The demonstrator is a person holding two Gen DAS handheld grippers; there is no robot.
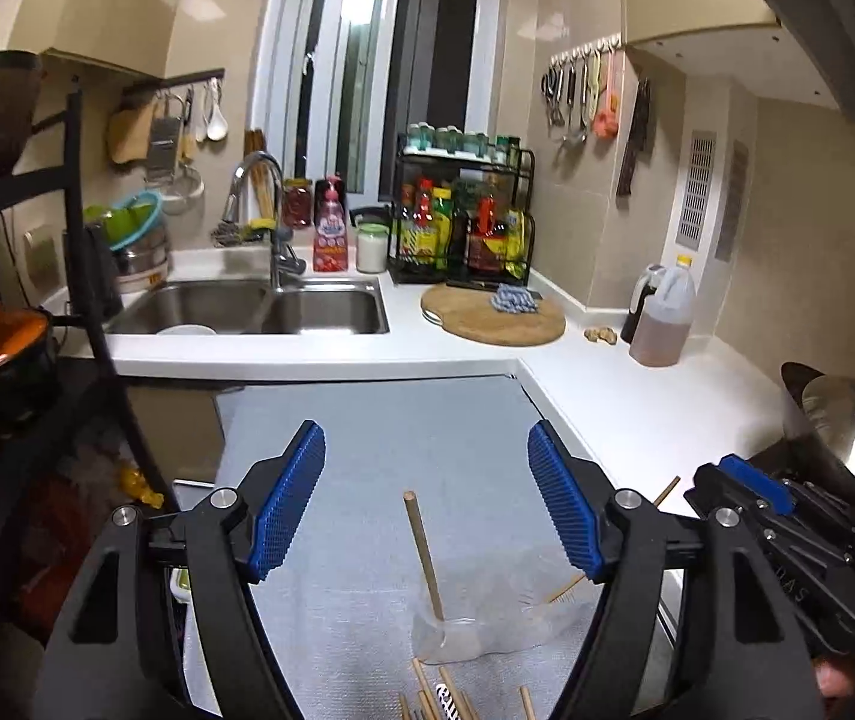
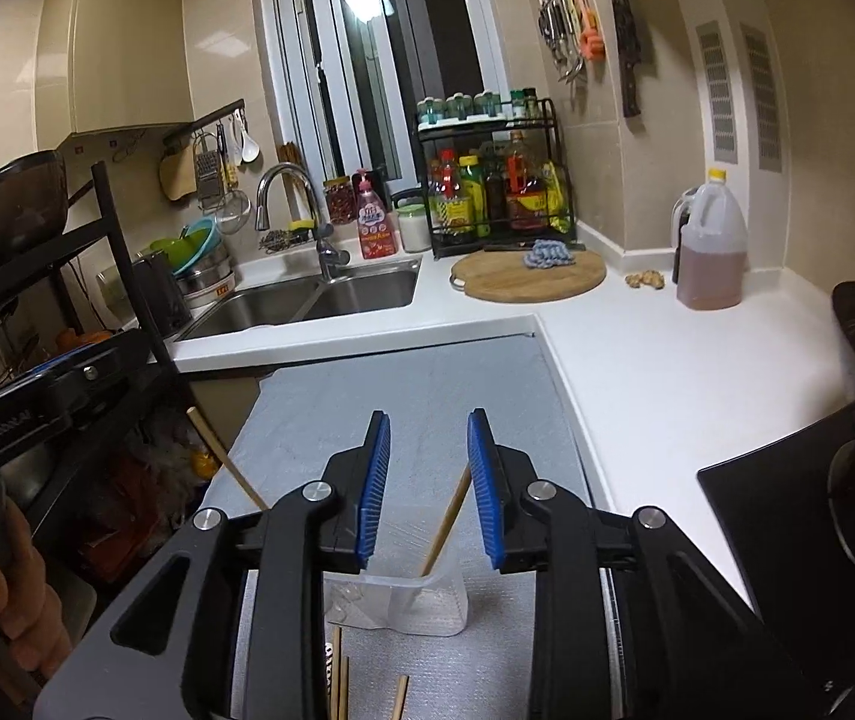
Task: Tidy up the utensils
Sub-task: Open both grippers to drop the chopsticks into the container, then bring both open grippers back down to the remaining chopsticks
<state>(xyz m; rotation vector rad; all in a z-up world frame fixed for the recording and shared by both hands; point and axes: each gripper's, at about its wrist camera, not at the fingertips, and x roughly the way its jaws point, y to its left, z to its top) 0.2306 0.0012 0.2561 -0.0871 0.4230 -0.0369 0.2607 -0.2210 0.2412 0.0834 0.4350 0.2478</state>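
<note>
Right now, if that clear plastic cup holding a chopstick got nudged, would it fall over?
Probably. The clear plastic cup looks thin and light, and the chopstick leans well above its rim, so it seems top-heavy. The grey mat under it looks textured, so it may tip rather than slide.

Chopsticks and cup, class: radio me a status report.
Left gripper open, empty. Right gripper open, empty. Two chopsticks stand tilted in the clear cup; more chopsticks lie loose nearby. Nothing blocking.
</note>
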